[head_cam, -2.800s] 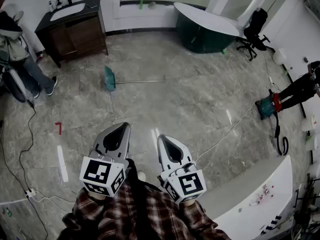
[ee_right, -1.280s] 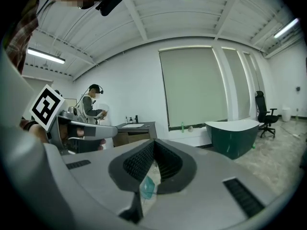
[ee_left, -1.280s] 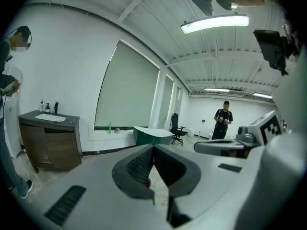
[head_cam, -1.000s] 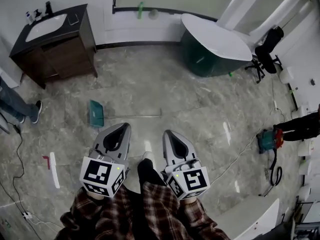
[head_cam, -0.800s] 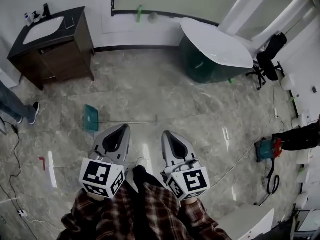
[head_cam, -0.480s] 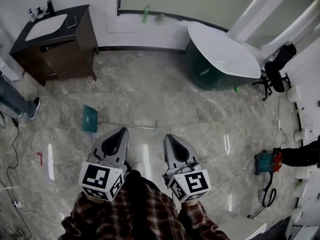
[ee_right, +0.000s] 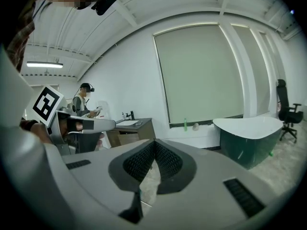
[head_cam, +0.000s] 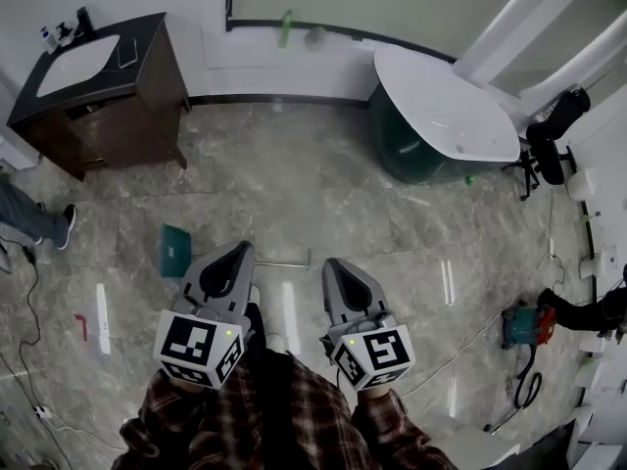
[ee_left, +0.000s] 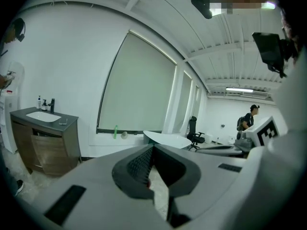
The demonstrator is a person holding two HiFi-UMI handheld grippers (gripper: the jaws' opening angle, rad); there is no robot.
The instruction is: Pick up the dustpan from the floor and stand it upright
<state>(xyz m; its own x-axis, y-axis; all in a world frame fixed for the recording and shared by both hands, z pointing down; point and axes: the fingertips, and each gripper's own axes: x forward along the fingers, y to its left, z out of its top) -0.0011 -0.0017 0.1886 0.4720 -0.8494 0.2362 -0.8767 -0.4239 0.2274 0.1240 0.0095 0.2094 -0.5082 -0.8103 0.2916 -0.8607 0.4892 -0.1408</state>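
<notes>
The left gripper (head_cam: 241,249) had its fingers (ee_left: 139,164) closed tip to tip, with nothing between them. The right gripper (head_cam: 330,263) was the same: its fingers (ee_right: 165,162) were pressed together and empty. Both were held side by side in front of the person's plaid sleeves (head_cam: 284,419), and their own views looked out across the room rather than down.

The dustpan (head_cam: 176,251) lay flat on the marble floor (head_cam: 294,164), gripped by neither pair of fingers. In the head view its teal pan showed just to the left of the left fingertips. Its thin metal handle (head_cam: 294,259) ran rightward from there, hidden behind the left fingers. It came out again in the gap between the two grippers and ended just left of the right fingertips.

Well ahead of the left fingers, against the wall, stood a dark vanity cabinet (head_cam: 98,86) with a white basin. Ahead and to the right of the right fingers stood a green tub with a white top (head_cam: 446,116), and a black office chair (head_cam: 554,135) beyond it. Far to the right of the right fingers, a teal and red machine (head_cam: 519,326) sat on the floor with its cord. Far to the left of the left fingers, another person's shoe (head_cam: 54,225) showed at the edge.
</notes>
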